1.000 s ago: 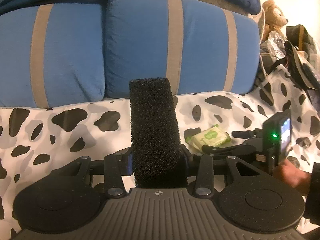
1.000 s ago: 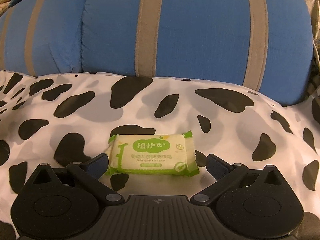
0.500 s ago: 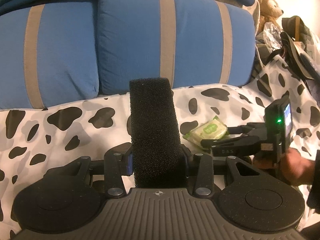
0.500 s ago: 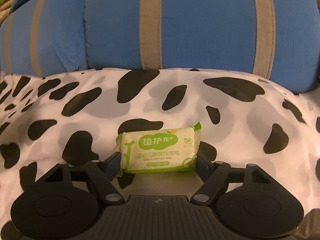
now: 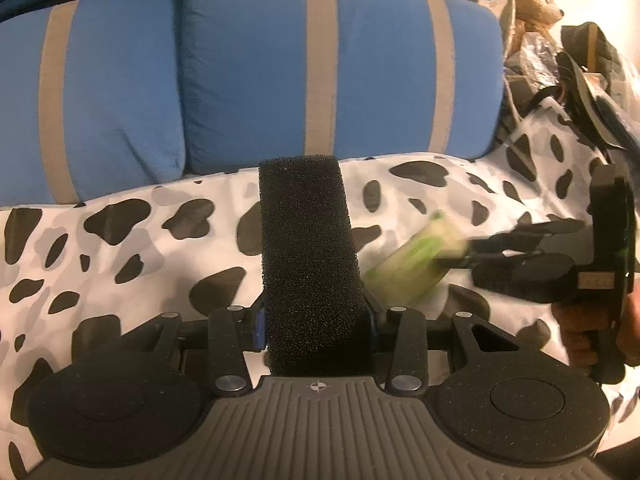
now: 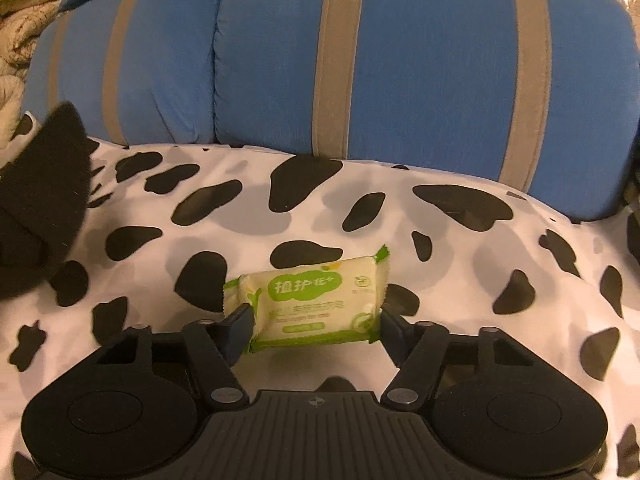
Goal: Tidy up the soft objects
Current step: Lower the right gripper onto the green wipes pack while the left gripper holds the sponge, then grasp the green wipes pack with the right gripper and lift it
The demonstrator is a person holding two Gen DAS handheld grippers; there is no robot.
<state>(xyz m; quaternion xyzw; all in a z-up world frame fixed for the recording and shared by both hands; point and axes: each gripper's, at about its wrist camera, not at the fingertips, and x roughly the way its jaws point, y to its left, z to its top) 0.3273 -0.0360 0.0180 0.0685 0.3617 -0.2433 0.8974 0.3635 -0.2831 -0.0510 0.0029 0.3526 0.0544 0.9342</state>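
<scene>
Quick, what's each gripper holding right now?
Left gripper: shut on the black sponge.
Right gripper: jaws just closed, shut on the green soap packet.

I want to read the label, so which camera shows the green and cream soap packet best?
The right wrist view: the green and cream soap packet sits centred, sharp, printing facing the camera. In the left wrist view it is a motion-blurred smear.

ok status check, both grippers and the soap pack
Left gripper shut on black foam block. Right gripper just closed on green soap packet, lifted off cow-print sheet. Nothing in the way.
</scene>
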